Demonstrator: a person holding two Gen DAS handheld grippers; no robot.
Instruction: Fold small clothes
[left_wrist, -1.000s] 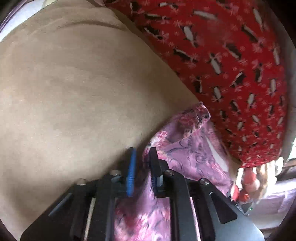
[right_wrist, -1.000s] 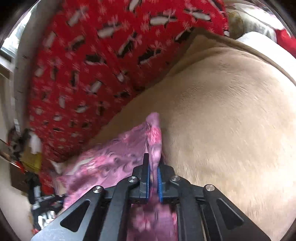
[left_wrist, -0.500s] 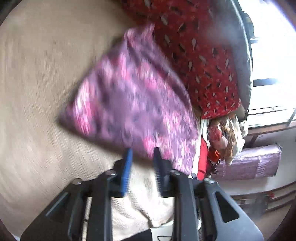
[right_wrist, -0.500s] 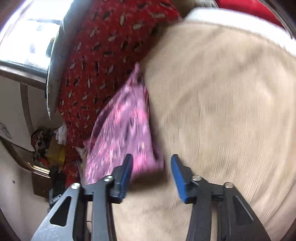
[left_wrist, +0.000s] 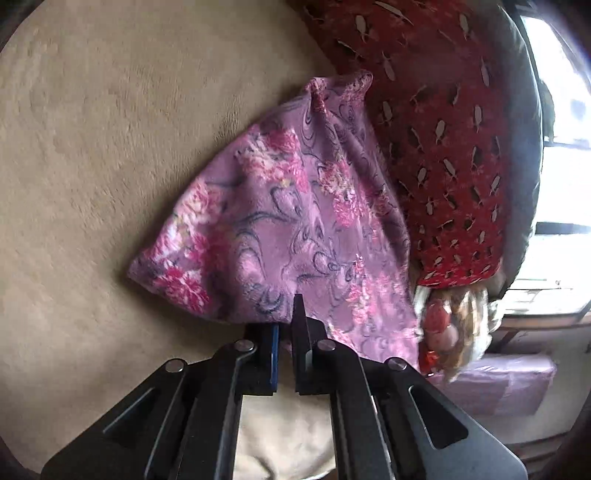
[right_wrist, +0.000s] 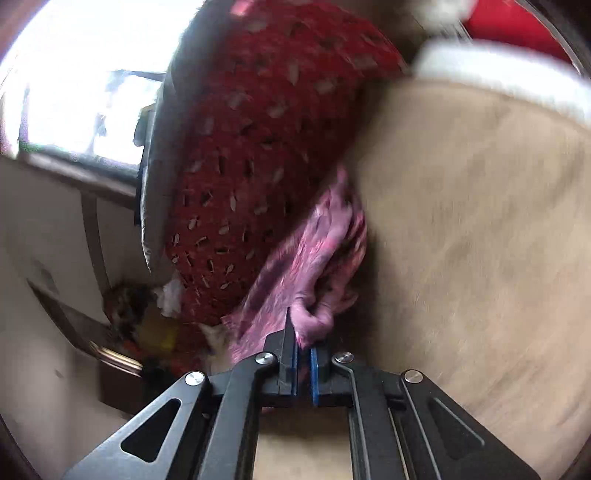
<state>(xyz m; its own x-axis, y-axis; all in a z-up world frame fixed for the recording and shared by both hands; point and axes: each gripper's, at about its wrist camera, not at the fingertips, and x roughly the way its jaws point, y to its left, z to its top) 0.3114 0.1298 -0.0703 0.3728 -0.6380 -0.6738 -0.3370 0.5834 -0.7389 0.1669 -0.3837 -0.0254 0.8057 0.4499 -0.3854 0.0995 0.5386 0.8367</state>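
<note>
Purple floral garment (left_wrist: 291, 225): spread partly over beige blanket (left_wrist: 110, 155), far edge against red patterned cushion (left_wrist: 443, 129). Left gripper (left_wrist: 286, 332): level, fingers nearly closed, pinching near hem of garment. Right gripper (right_wrist: 303, 343): level, fingers narrowly set, clamping a bunched fold of garment (right_wrist: 314, 273). Beyond cushion: bright window (left_wrist: 565, 184). Right-wrist view blurred.

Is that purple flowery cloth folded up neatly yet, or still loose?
Still loose. The purple cloth hangs rumpled over the beige cushion, pinched by the left gripper and right gripper.
</note>
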